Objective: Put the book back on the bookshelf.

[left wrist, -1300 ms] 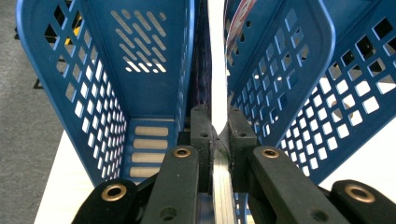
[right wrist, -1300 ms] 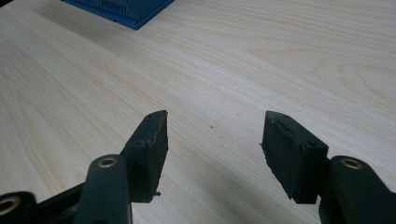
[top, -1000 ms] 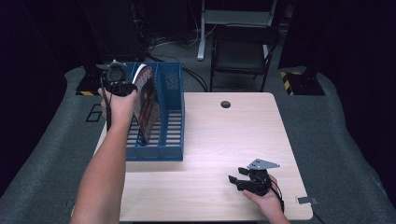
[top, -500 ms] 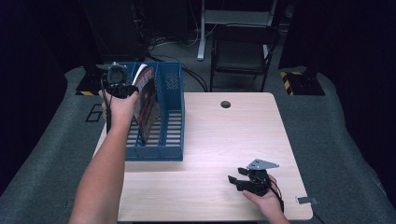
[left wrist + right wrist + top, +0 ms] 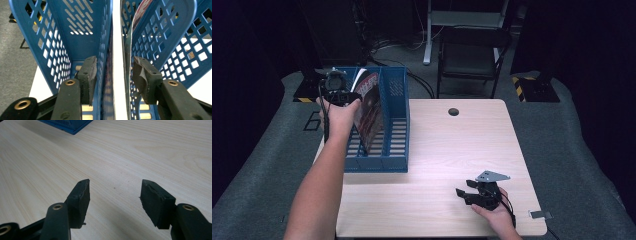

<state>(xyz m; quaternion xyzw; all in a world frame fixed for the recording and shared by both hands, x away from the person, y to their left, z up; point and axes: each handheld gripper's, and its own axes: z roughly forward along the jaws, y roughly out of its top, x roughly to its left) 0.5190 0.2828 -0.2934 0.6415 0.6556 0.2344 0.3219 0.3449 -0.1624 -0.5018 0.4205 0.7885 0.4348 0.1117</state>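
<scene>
From the high view we see our left gripper [image 5: 335,86] held over the far end of a blue perforated plastic file rack [image 5: 382,160] that stands on the left part of a pale wooden table [image 5: 447,145]. A glossy magazine with a red and dark cover [image 5: 368,107] stands on edge in the rack's middle slot, leaning slightly, just beside that gripper. Our right gripper [image 5: 466,194] rests low over the near right part of the table, well apart from the rack, its jaws spread with nothing between them. In the left gripper view our left gripper [image 5: 113,71] looks down into the rack; its jaws have just been opening, and now they stand apart on either side of the magazine's [image 5: 128,50] thin edge and a blue divider wall [image 5: 106,50], with the pads [image 5: 90,72] clear of the pages, so the magazine is released and stands in the slot on its own. In the right gripper view our right gripper [image 5: 114,192] hangs released over bare wood grain, and a corner of the blue rack [image 5: 67,125] shows at the far top left.
</scene>
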